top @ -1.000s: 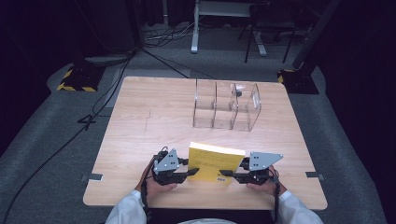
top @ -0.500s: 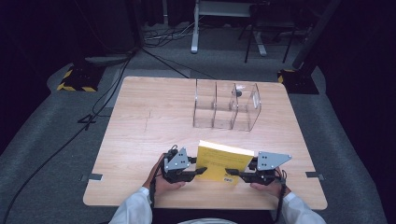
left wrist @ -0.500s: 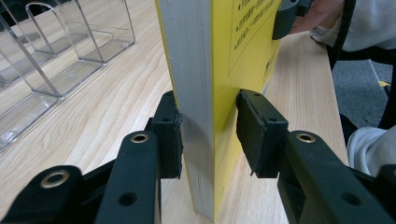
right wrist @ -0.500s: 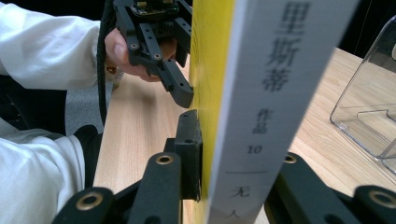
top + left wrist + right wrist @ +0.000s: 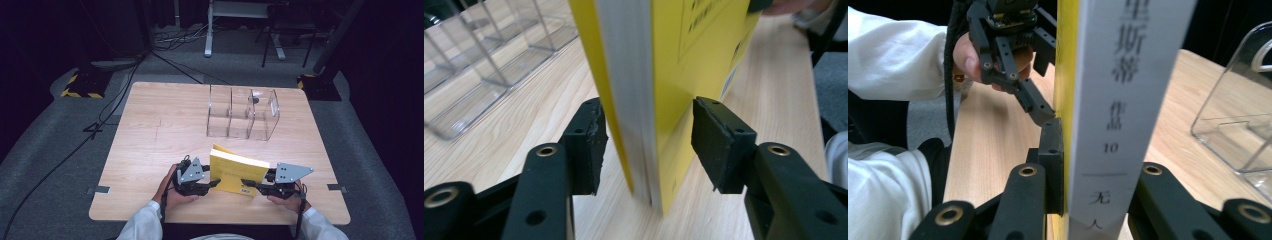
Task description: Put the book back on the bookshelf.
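At the bottom centre of the high view we hold a yellow paperback book [image 5: 235, 172] upright on its lower edge on the wooden surface [image 5: 150, 135], between our two tools. Our right tool [image 5: 246, 184] is clenched on the spine end: in the right gripper view its pads [image 5: 1053, 165] press the cover beside the white spine. Our left tool [image 5: 216, 183] has just been opening. In the left gripper view the page edge stands between its pads [image 5: 596, 145], which are clear of the covers, so it is released. We judge that we are handing the book over to the right tool alone. Farther up the frame, right of centre, the clear three-compartment organizer [image 5: 243, 113] stands well apart. The next move probably calls for pulling the left tool away without tipping the book, then lifting it toward a compartment, still upright.
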